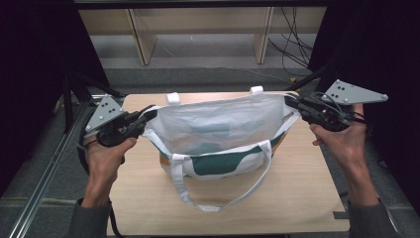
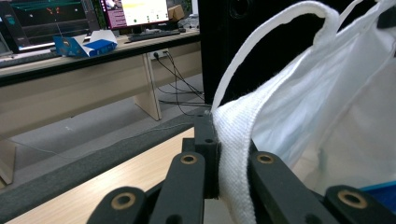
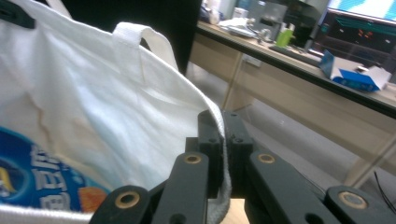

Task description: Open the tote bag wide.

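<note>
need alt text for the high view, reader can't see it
Seen from above, a person's two hand-held grippers pull a white tote bag open by its opposite rim ends on a light wooden table. The left gripper clamps the left end, the right gripper the right. The bag has green patches, and one white handle loops toward the person.

bag [image 1: 218, 131] mid-table [image 1: 297, 198], mouth open | left gripper [image 1: 148, 115] clamps bag's left rim | right gripper [image 1: 291, 102] clamps its right rim
</note>
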`<state>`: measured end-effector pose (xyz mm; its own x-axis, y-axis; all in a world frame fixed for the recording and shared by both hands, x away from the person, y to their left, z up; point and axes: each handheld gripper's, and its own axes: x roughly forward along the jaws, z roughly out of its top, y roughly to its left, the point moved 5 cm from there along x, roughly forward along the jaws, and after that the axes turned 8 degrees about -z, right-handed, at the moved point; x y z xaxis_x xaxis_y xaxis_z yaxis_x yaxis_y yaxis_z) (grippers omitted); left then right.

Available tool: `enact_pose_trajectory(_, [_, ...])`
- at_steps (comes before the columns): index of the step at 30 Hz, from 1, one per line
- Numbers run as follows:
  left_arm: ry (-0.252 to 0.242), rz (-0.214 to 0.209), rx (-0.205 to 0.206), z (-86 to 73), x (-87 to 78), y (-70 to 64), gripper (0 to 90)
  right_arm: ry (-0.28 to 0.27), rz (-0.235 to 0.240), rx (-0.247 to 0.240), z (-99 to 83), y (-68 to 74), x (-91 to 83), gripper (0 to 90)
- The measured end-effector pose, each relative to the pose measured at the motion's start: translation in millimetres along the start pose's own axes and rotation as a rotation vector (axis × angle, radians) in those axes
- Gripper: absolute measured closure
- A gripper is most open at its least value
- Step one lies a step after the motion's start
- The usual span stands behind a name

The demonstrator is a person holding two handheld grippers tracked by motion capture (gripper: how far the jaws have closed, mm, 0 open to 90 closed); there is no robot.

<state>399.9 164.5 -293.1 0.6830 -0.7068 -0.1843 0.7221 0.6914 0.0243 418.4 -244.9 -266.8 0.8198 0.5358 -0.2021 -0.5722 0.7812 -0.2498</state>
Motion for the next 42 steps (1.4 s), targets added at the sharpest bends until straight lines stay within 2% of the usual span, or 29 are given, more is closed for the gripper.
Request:
enact_pose_trajectory(1, [0.005, 0.003, -0.001, 0.0, 4.3, 2.3, 87.0, 0.018, 0.000, 0.025, -2.1, -0.3, 2.4, 88.5])
enact_pose_trajectory(2, [0.011, 0.006, 0.002, -1.0, 7.3, 3.6, 87.0, 0.012, -0.013, 0.009, -3.8, -5.2, 7.2, 88.5])
enact_pose_trajectory(4, [0.018, 0.003, -0.003, -6.7, 13.8, 4.9, 86.9, 0.044, -0.010, 0.039, -9.8, -9.5, 14.7, 88.5])
enact_pose_trajectory(8, [0.024, -0.001, -0.021, -15.0, 16.1, 9.2, 86.7, 0.049, -0.017, 0.037, -15.5, -12.3, 23.5, 88.5])
enact_pose_trajectory(10, [0.039, 0.021, -0.018, -18.1, 16.6, 13.3, 86.7, 0.055, -0.005, 0.041, -14.7, -11.0, 25.8, 88.5])
enact_pose_trajectory(12, [0.055, 0.045, -0.016, -21.9, 17.7, 17.1, 86.7, 0.061, -0.019, 0.022, -13.0, -9.6, 30.1, 88.4])
enact_pose_trajectory(15, [0.064, 0.029, -0.015, -37.6, 23.8, 19.5, 86.7, 0.086, -0.025, 0.018, -15.2, -9.9, 39.3, 88.4])
enact_pose_trajectory(16, [0.064, 0.029, -0.015, -37.6, 23.8, 19.5, 86.7, 0.086, -0.025, 0.018, -15.2, -9.9, 39.3, 88.4])
enact_pose_trajectory(17, [0.084, 0.018, -0.011, -51.4, 28.4, 18.8, 86.6, 0.091, -0.027, 0.018, -19.1, -10.7, 42.7, 88.4])
enact_pose_trajectory(18, [0.084, 0.018, -0.011, -51.4, 28.4, 18.8, 86.6, 0.091, -0.027, 0.018, -19.1, -10.7, 42.7, 88.4])
enact_pose_trajectory(19, [0.106, -0.013, -0.012, -68.4, 33.4, 17.1, 86.5, 0.109, -0.023, 0.024, -26.0, -10.9, 46.5, 88.4])
enact_pose_trajectory(20, [0.106, -0.013, -0.012, -68.4, 33.4, 17.1, 86.4, 0.109, -0.023, 0.024, -26.0, -10.9, 46.5, 88.4])
enact_pose_trajectory(21, [0.124, -0.044, -0.046, -87.5, 37.9, 13.8, 86.3, 0.143, -0.017, 0.019, -35.7, -10.1, 51.0, 88.3])
enact_pose_trajectory(22, [0.124, -0.044, -0.046, -87.5, 37.9, 13.8, 86.3, 0.143, -0.017, 0.019, -35.7, -10.1, 51.0, 88.3])
enact_pose_trajectory(23, [0.125, -0.059, -0.059, -99.0, 39.6, 11.0, 86.2, 0.167, -0.019, 0.023, -47.3, -7.8, 55.0, 88.4])
enact_pose_trajectory(24, [0.125, -0.059, -0.059, -99.0, 39.6, 11.0, 86.2, 0.167, -0.019, 0.023, -47.3, -7.8, 55.0, 88.4])
enact_pose_trajectory(25, [0.140, -0.070, -0.074, -108.8, 41.1, 8.3, 86.0, 0.180, -0.013, 0.032, -58.4, -6.8, 58.4, 88.3])
enact_pose_trajectory(26, [0.140, -0.070, -0.074, -108.8, 41.1, 8.3, 85.9, 0.180, -0.013, 0.032, -58.4, -6.8, 58.4, 88.3])
enact_pose_trajectory(27, [0.155, -0.064, -0.063, -113.3, 43.0, 8.2, 85.8, 0.183, -0.016, 0.039, -66.6, -5.8, 61.6, 88.3])
enact_pose_trajectory(30, [0.170, -0.055, -0.060, -115.8, 44.9, 9.2, 84.8, 0.205, -0.017, 0.024, -74.6, -5.7, 65.4, 88.4])
enact_pose_trajectory(32, [0.147, -0.059, -0.099, -113.7, 45.3, 11.3, 83.3, 0.223, -0.017, 0.052, -80.2, -4.7, 69.2, 88.3])
enact_pose_trajectory(34, [0.133, -0.055, -0.097, -109.5, 44.3, 14.0, 82.0, 0.225, -0.006, 0.060, -79.5, -5.5, 69.6, 88.4])
enact_pose_trajectory(35, [0.129, -0.045, -0.094, -105.9, 43.1, 14.7, 82.0, 0.207, -0.019, 0.049, -75.4, -7.9, 71.2, 88.4])
enact_pose_trajectory(36, [0.126, -0.044, -0.085, -103.8, 42.8, 15.0, 82.0, 0.207, -0.019, 0.049, -75.4, -7.9, 71.2, 88.4])
enact_pose_trajectory(37, [0.124, -0.028, -0.056, -98.4, 43.4, 15.6, 82.5, 0.212, -0.010, 0.068, -70.2, -7.6, 71.4, 88.4])
enact_pose_trajectory(42, [0.115, -0.011, -0.055, -91.9, 48.9, 21.1, 83.7, 0.188, -0.044, 0.047, -63.9, -13.1, 74.0, 88.4])
